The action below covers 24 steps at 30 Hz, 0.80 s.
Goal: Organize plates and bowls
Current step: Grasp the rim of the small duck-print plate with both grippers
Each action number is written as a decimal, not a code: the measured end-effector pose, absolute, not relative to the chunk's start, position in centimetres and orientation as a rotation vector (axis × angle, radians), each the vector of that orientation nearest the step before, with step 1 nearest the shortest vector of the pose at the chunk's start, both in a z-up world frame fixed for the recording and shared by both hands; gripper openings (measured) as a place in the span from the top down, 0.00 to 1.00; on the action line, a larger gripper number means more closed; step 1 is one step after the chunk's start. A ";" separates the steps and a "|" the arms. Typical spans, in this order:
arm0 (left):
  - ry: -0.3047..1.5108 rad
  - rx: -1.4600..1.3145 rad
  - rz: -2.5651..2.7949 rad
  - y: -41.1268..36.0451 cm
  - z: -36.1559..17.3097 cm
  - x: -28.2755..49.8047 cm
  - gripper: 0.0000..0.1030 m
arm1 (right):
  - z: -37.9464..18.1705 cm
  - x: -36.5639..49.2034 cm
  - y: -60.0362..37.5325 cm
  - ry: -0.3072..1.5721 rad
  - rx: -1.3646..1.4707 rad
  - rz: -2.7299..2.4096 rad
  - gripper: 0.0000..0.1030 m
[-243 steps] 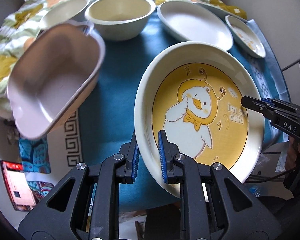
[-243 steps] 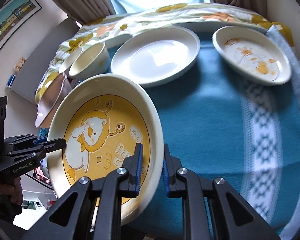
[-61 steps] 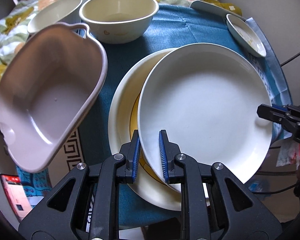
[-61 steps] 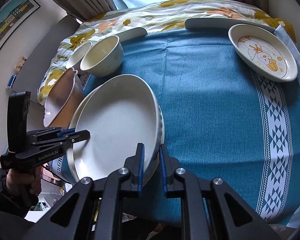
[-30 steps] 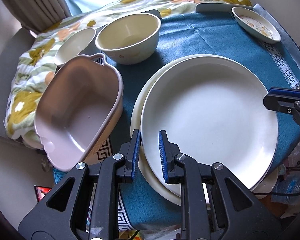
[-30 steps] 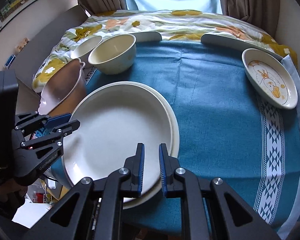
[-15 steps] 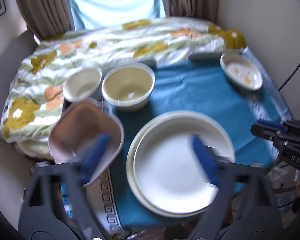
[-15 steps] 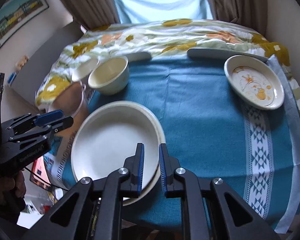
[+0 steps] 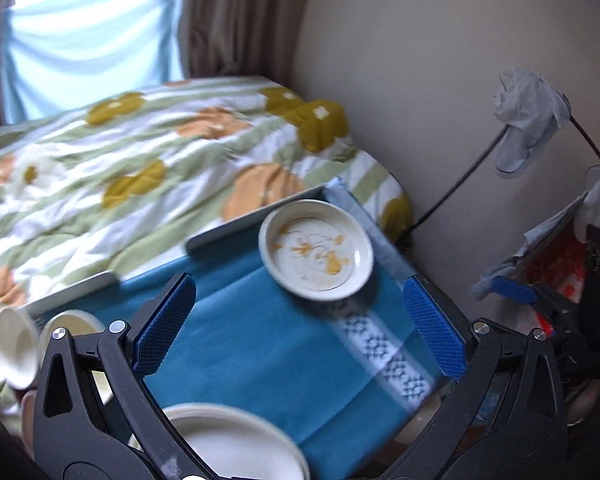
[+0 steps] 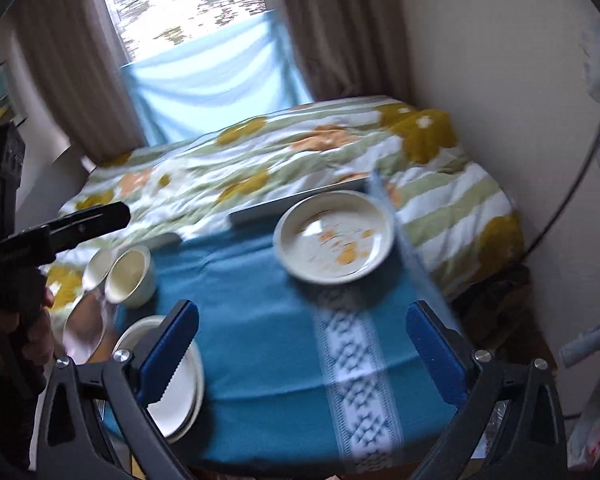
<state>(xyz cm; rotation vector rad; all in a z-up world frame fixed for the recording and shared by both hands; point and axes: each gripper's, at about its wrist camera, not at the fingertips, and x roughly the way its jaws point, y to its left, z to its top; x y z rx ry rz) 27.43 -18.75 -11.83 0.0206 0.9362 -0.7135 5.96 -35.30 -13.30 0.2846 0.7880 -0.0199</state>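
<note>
1. Left wrist view: the left gripper (image 9: 300,328) hangs above the blue tablecloth (image 9: 260,352) with its jaws spread wide and nothing between them. Framed in the gap is the small patterned plate (image 9: 316,256), lying flat at the far right corner of the cloth, just beside the flowered quilt (image 9: 140,168). The stacked plates (image 9: 236,444) sit at the near edge, partly behind the gripper body. Two cream bowls (image 9: 16,344) show at the far left, blurred.

2. Right wrist view: the right gripper (image 10: 300,344) also has its jaws fully apart and empty, pointing toward the same small patterned plate (image 10: 334,236). The stacked plates (image 10: 176,384) lie at the near left, behind the left finger. The cream bowls (image 10: 130,276) stand further back, with a pinkish dish (image 10: 84,328) beside them.

3. Judgement: the large plates look stacked, and the step in hand seems to be reaching for the small plate.

4. Next move: approach its rim, pinch it from both sides, lift level, and carry it well across to the stack.
</note>
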 end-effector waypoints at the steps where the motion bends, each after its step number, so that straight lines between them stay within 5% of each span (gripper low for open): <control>1: 0.965 0.020 -0.722 -20.2 -12.7 28.7 0.00 | -14.0 6.9 -36.6 0.792 0.336 -0.019 0.00; 4: 1.048 0.040 -0.721 -23.3 -16.5 31.7 0.02 | -18.2 10.0 -40.2 0.851 0.535 -0.017 0.01; 8: 1.162 0.050 -0.720 -25.8 -21.9 34.9 0.22 | -23.3 12.8 -42.6 0.897 0.690 -0.030 0.21; 13: 1.261 0.056 -0.691 -27.9 -27.3 39.5 0.31 | -26.7 16.1 -44.1 0.922 0.762 -0.054 0.38; 24: 1.302 0.100 -0.670 -29.7 -31.1 42.7 0.71 | -29.5 19.4 -45.2 0.937 0.746 -0.113 0.74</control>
